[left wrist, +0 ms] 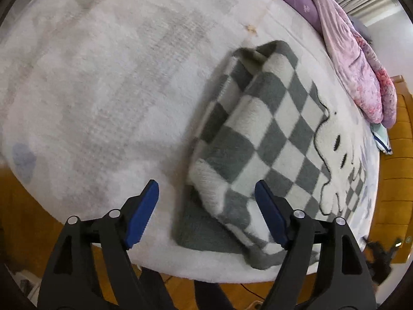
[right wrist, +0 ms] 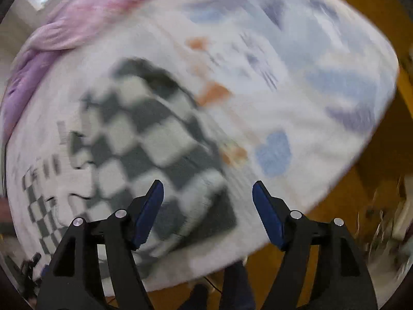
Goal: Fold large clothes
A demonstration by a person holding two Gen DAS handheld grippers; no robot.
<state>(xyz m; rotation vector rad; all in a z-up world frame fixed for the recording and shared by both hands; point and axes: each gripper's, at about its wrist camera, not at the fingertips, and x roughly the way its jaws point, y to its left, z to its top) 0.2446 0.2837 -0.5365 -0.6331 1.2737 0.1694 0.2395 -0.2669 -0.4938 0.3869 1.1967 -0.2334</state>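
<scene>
Both jaws wide and empty, my left hand-held gripper (left wrist: 206, 206) and right hand-held gripper (right wrist: 207, 204) hang over the checked blanket (left wrist: 260, 139), folded near the bed's (left wrist: 103, 90) front edge, so I reckon next comes regripping an edge for another fold.

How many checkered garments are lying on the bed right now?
1: the grey-and-white checkered garment lies folded on the bed, near its front edge. Others may be out of frame.

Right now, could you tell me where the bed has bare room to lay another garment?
The white bed cover lies bare beside the folded checkered blanket, out to the bed's edge. It is crowded by the pink and purple bedding behind the blanket.
</scene>
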